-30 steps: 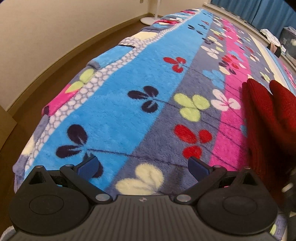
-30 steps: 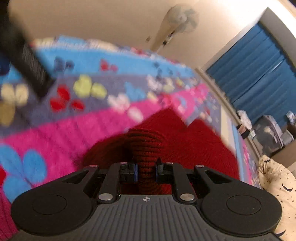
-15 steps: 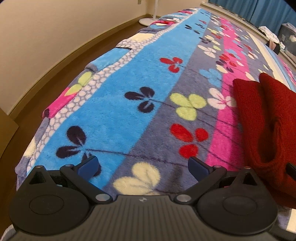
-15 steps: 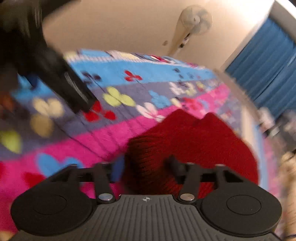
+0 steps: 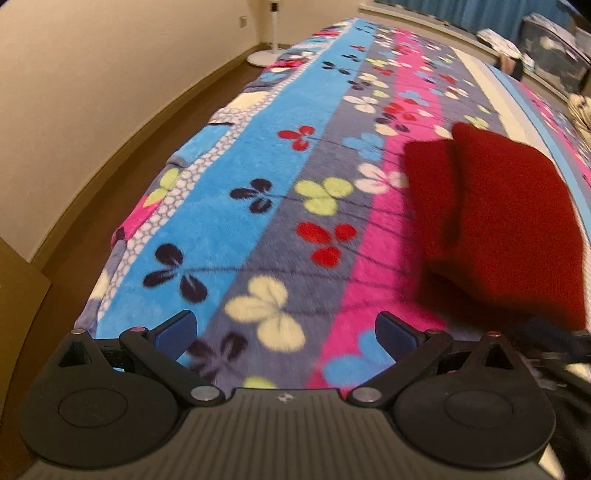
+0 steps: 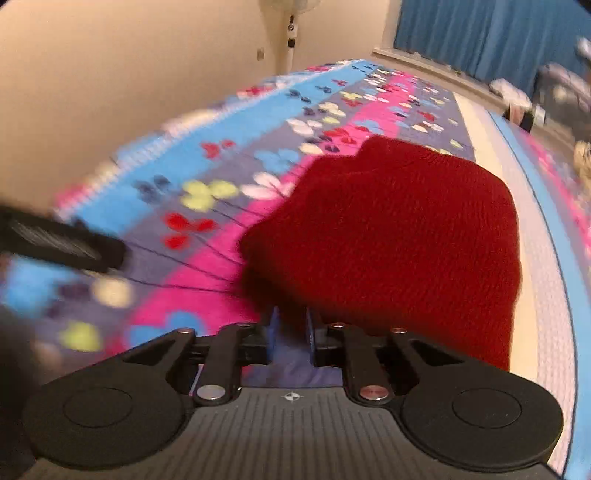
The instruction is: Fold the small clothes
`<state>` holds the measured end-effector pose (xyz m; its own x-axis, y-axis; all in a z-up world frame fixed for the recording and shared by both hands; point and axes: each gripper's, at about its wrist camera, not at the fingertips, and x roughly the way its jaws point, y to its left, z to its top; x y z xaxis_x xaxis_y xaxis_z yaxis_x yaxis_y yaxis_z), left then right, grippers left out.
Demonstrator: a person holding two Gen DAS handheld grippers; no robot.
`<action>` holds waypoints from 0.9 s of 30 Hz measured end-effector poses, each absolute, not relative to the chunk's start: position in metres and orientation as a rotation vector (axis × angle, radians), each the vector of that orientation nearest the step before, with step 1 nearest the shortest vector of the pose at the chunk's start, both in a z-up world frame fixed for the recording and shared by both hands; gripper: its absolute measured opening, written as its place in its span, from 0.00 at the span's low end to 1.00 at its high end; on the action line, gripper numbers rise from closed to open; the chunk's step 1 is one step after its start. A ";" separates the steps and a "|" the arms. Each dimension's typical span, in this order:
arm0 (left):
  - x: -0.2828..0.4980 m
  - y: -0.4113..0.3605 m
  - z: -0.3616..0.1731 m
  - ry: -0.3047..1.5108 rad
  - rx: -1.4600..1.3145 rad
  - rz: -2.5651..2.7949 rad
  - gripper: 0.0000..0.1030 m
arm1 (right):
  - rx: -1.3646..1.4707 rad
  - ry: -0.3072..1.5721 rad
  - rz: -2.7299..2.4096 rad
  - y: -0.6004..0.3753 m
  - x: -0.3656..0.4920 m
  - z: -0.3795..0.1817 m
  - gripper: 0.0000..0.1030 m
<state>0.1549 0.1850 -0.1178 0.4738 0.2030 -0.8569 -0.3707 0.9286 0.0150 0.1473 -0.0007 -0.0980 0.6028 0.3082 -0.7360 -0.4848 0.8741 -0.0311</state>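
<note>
A dark red knitted garment [image 6: 388, 236], folded into a thick, rounded wad with two soft lobes at its far end, lies on the bright fleece blanket [image 5: 236, 229] striped in blue, grey and pink and scattered with clover-shaped flowers; the red knit rests mostly on the pink stripe, reaching over the grey stripe beyond it. The left gripper [image 5: 285, 330] hangs above the blanket well to the left of the knit, its two blue-padded fingers spread wide with only the flowered fleece showing between them, holding nothing. In the left wrist view the knit [image 5: 495, 221] sits off to the right, apart from that gripper. The right gripper [image 6: 291, 332] is at the near edge of the knit, its blue pads drawn close together and closing further; the narrow gap between them shows only blanket, and the red edge begins just past the fingertips, so no fabric appears pinched, though motion blur softens that spot. At the left edge of the right wrist view a blurred black part of the left tool [image 6: 59, 240] juts in over the blanket. Beyond the knit, a white standing fan [image 6: 290, 37] stands against the cream wall [image 5: 92, 85] at the blanket's far end, and blue curtains [image 6: 491, 33] hang further to the right.
</note>
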 end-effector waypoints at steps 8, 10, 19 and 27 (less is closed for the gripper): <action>0.082 0.129 -0.064 1.008 -0.082 0.267 1.00 | -0.194 0.703 0.429 -0.074 0.023 -0.015 0.73; 0.064 0.118 -0.053 0.988 -0.060 0.259 1.00 | -0.182 0.640 0.400 -0.090 -0.009 -0.002 0.78; 0.010 0.084 -0.021 0.928 -0.010 0.222 1.00 | -0.170 0.570 0.398 -0.107 -0.058 0.010 0.80; -0.005 0.074 -0.014 0.905 0.005 0.208 1.00 | -0.167 0.540 0.397 -0.107 -0.067 0.015 0.81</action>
<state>-0.0051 0.0737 -0.0140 0.5993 0.1814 -0.7797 -0.1775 0.9799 0.0915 -0.0667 -0.1065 0.0151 0.7845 0.3225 -0.5297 -0.4092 0.9110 -0.0514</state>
